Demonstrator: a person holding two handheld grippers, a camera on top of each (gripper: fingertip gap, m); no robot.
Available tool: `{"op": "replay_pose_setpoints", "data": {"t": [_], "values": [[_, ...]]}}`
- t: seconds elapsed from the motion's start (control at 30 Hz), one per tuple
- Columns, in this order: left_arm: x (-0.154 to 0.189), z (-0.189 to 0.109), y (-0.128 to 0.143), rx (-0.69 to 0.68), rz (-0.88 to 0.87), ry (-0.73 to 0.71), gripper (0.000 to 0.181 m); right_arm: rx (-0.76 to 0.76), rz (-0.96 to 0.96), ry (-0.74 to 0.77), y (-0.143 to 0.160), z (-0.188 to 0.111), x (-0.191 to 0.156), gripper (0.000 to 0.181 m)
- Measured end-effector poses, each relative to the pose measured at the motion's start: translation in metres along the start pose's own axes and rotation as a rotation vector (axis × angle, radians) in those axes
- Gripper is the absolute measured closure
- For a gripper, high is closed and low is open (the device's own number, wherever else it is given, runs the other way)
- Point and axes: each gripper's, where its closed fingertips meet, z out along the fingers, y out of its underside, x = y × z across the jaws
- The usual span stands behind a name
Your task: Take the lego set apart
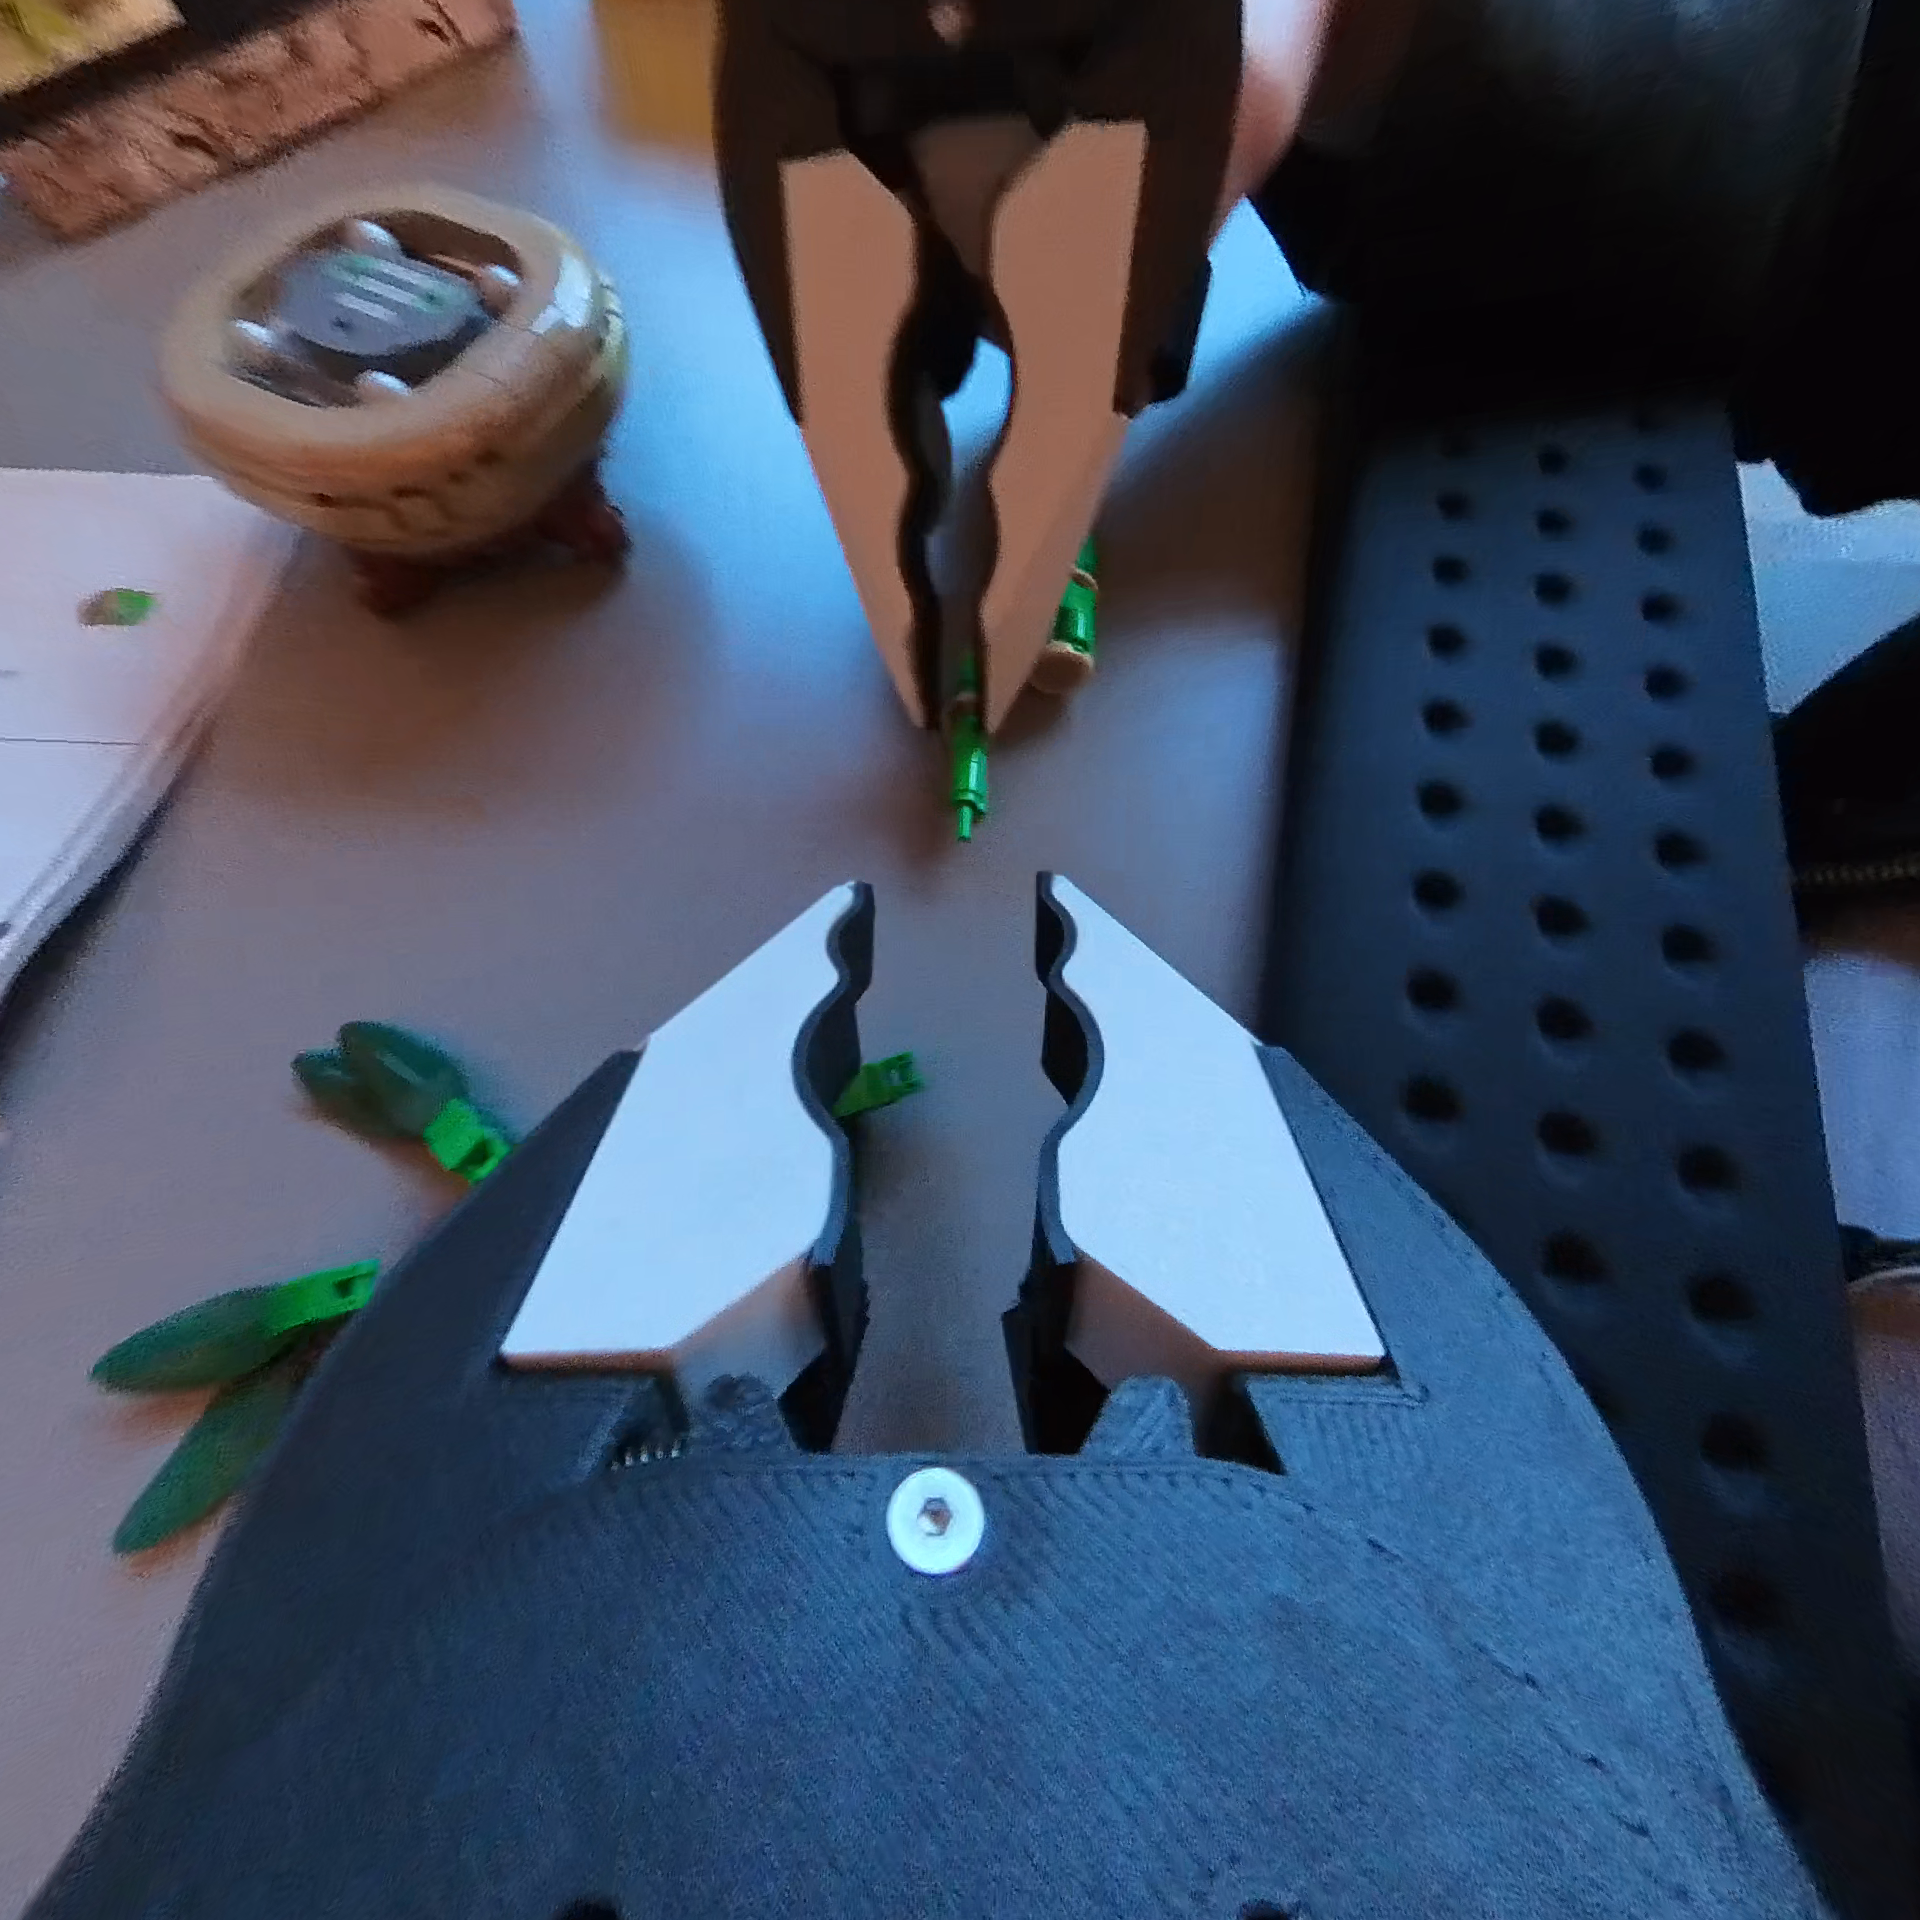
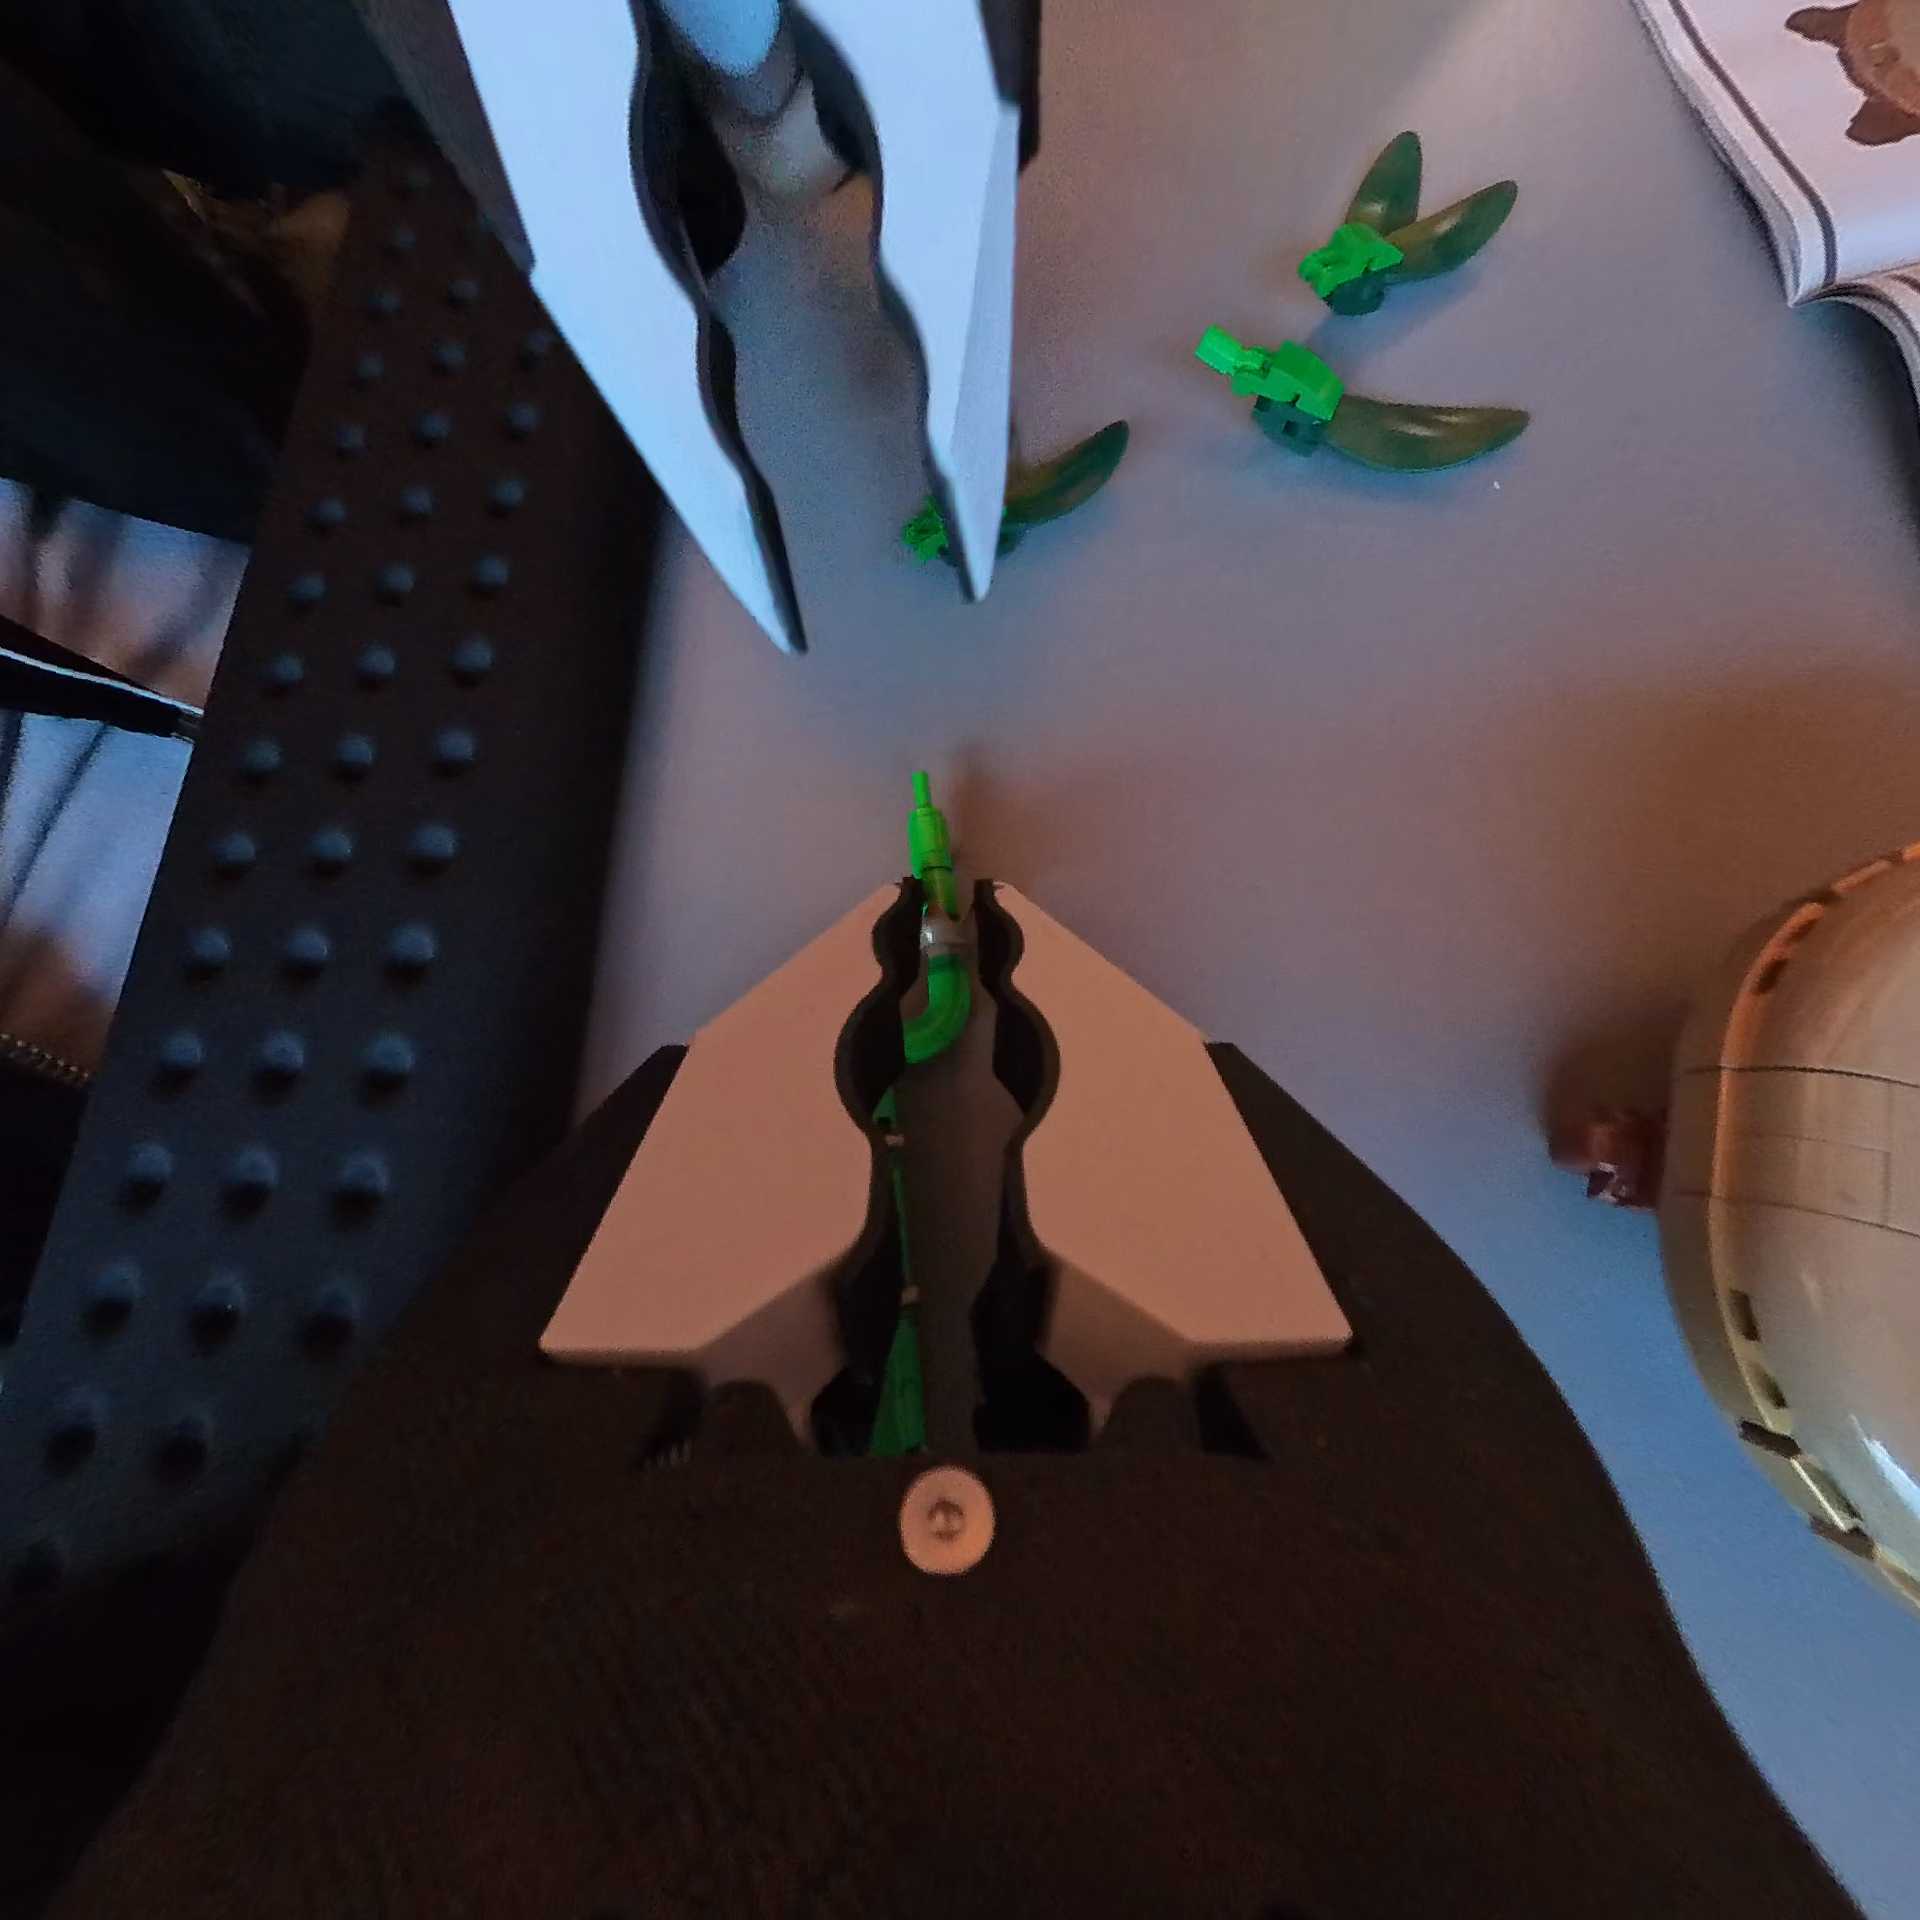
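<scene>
Progress: partly done. Three green leaf pieces [image 2: 1382, 395] lie loose on the bench [image 2: 1351, 831], already off the model. The green stem [image 2: 928, 831] is out of the pot and in hand.
Remaining: by judgement, the stem's segments are not yet separated, and the tan pot [image 1: 395, 384] is still assembled.
Right hand-held gripper [image 2: 940, 888]: closed tight on the stem, just above the bench. The stem's thin tip pokes out past the fingertips; a curved green section and further length run back between the fingers.
Left hand-held gripper [image 1: 956, 883]: fingers parted with a moderate gap, holding nothing. It faces the stem tip, near but not touching.
Stem appearance: slim, bright green, jointed, with a small tan collar near the tip.
Pot appearance: round, tan brick-built bowl on dark reddish-brown feet, dark insert on top; it stands on the bench, well apart from the stem.
Other: an open booklet [image 2: 1818, 156] at the bench edge; a black perforated strap [image 1: 1558, 831] beside the work area.
</scene>
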Motion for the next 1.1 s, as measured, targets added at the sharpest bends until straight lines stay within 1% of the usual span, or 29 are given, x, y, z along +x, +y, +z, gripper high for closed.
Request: {"op": "replay_pose_setpoints", "data": {"t": [0.17,0.2,0.23,0.33,0.43,0.63,0.8,0.93,1.1], "values": [[0.010,0.011,-0.001,-0.016,-0.002,0.042,0.157,-0.008,-0.020,-0.012,-0.002,0.005,-0.004,0.167],[0.010,0.013,-0.001,-0.020,-0.012,0.044,0.157,-0.014,-0.016,-0.020,-0.002,0.006,-0.006,0.169],[0.009,0.015,0.000,-0.026,-0.021,0.042,0.158,-0.019,-0.011,-0.028,-0.003,0.006,-0.007,0.175],[0.003,0.019,0.002,-0.047,-0.027,0.015,0.159,-0.025,-0.034,-0.013,-0.007,0.006,-0.008,0.176],[0.005,0.019,-0.001,-0.032,-0.049,0.034,0.160,-0.009,-0.057,-0.014,-0.013,0.008,-0.012,0.176],[0.008,0.013,-0.010,0.024,-0.102,0.086,0.173,0.064,-0.108,0.012,-0.030,0.008,-0.014,0.176],[0.008,0.012,-0.009,0.006,-0.038,0.057,0.176,0.071,-0.106,0.000,-0.030,0.009,-0.015,0.176],[0.007,0.009,-0.013,0.017,0.015,0.029,0.176,0.082,-0.159,0.024,-0.033,0.008,-0.016,0.175],[0.009,0.010,-0.012,0.009,0.026,0.030,0.175,0.041,-0.214,0.055,-0.030,0.010,-0.017,0.174]]}}
